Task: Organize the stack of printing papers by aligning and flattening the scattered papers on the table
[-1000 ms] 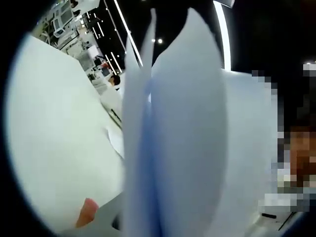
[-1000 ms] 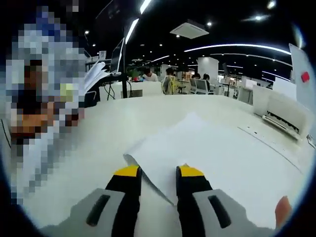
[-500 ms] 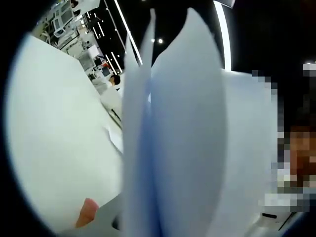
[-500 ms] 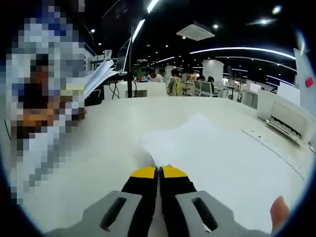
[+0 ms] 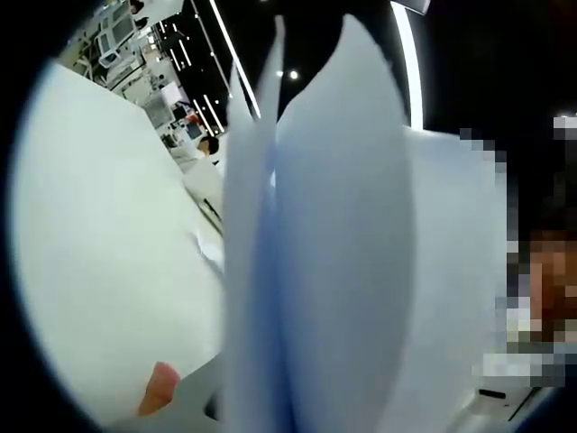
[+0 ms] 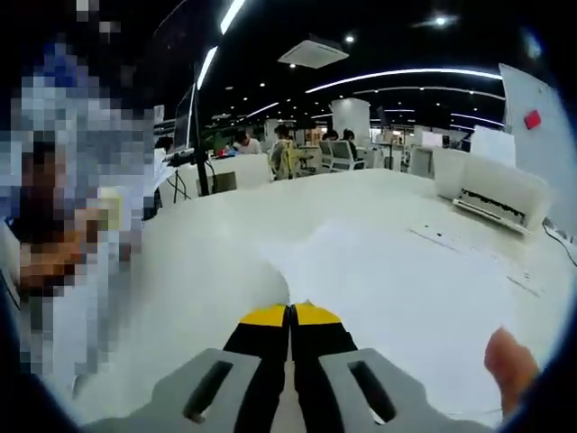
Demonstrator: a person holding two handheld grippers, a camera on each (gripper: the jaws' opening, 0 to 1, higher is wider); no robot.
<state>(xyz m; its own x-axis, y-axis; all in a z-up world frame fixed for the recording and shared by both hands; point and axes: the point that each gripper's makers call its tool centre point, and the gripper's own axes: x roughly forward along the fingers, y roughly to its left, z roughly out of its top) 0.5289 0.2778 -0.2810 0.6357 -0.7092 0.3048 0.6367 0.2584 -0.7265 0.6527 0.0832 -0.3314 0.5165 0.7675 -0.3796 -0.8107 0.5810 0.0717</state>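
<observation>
Right gripper (image 6: pixel 290 311): lower centre, jaws pressed together on the edge of a paper sheet (image 6: pixel 397 271) lying on the white bench (image 6: pixel 207 262).
Left gripper: state cannot tell; upright paper stack (image 5: pixel 334 253) fills mid-frame.

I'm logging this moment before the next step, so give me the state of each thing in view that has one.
right gripper: jaws shut on the near edge of a sheet.
sheet: lies on the table, near edge pinched.
paper stack: held upright close to the left camera, leaves fanned apart, not aligned.
left gripper: its jaws are hidden behind the stack.
printer: sits at the table's far right.
</observation>
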